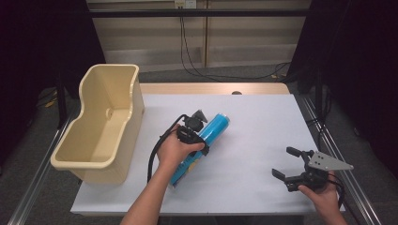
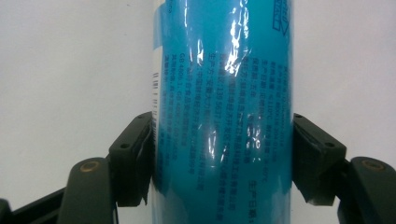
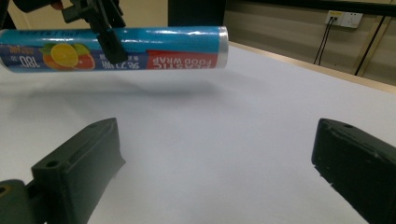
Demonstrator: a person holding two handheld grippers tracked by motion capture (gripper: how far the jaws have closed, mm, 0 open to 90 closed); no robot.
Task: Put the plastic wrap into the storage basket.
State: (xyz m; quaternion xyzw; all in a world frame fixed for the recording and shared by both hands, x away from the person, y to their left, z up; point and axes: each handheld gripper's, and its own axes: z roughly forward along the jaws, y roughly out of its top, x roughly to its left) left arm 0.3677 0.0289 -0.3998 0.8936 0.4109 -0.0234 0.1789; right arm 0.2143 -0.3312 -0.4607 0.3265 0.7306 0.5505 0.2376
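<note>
A tub stands at the table's left edge, left of frame centre. A roll of food wrap lies diagonally near centre, right of the tub. The right gripper sits at lower right.

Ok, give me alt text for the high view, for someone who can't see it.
The left hand-held gripper is clamped on a blue roll of plastic wrap over a white table. A beige plastic tub stands at the table's left edge, and the right hand-held gripper is open near the right edge.
</note>
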